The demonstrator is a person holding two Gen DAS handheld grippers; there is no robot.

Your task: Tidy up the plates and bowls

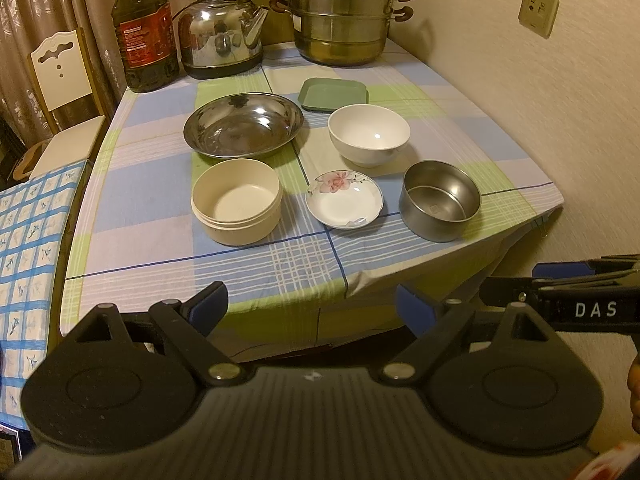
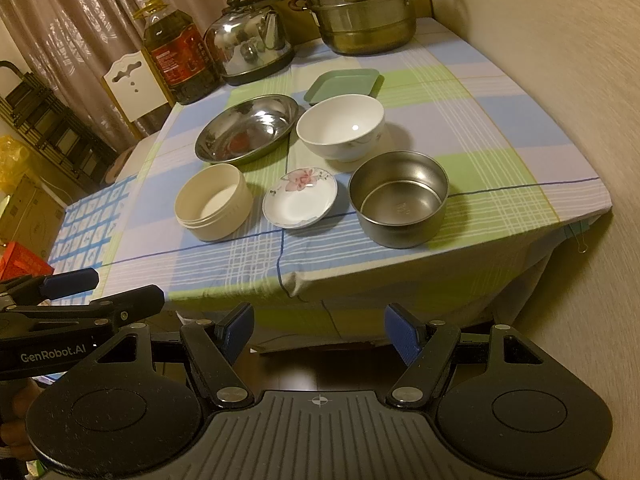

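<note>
On the checked tablecloth (image 1: 280,264) stand a wide steel dish (image 1: 243,125) (image 2: 247,128), a green square plate (image 1: 333,95) (image 2: 344,85), a white bowl (image 1: 369,134) (image 2: 341,126), a cream round container (image 1: 237,201) (image 2: 214,201), a small flowered saucer (image 1: 345,199) (image 2: 300,197) and a steel bowl (image 1: 440,200) (image 2: 399,198). My left gripper (image 1: 316,304) is open and empty, held off the table's near edge. My right gripper (image 2: 320,330) is open and empty too, beside it; it also shows in the left wrist view (image 1: 560,280).
At the back of the table stand an oil bottle (image 1: 144,32), a steel kettle (image 1: 221,36) and a stacked steamer pot (image 1: 340,12). A wall (image 1: 560,120) runs along the right. A white chair (image 1: 64,76) and a blue-checked cloth (image 1: 28,264) lie left.
</note>
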